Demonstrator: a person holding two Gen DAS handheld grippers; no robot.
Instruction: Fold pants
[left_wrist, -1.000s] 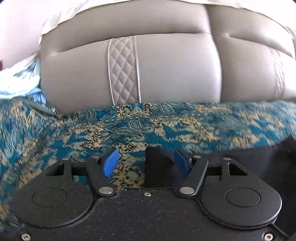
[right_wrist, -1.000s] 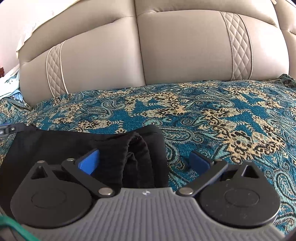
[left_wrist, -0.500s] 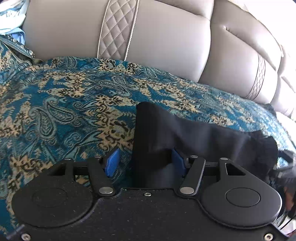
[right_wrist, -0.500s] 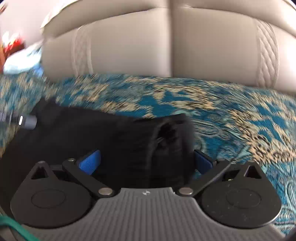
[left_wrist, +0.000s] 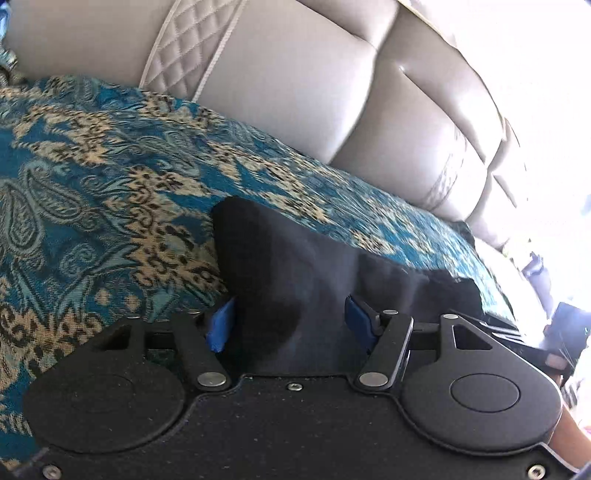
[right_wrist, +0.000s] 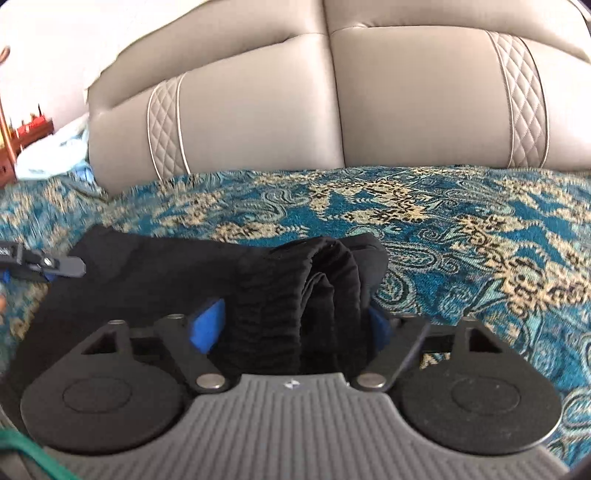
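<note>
The black pants lie on a blue paisley sofa cover. In the left wrist view my left gripper has its blue pads closed against a raised corner of the black fabric. In the right wrist view my right gripper is closed on the bunched elastic waistband of the pants, which fills the gap between its pads. The left gripper's tip shows at the far left edge of the pants in that view.
The beige leather sofa backrest rises just behind the cover. A pale blue cloth lies at the far left end. Bright window light washes out the right side of the left wrist view.
Both grippers have closed on the pants. The right one slid over the waistband bunch. The left view has swung right and the pants corner has risen between its pads.
</note>
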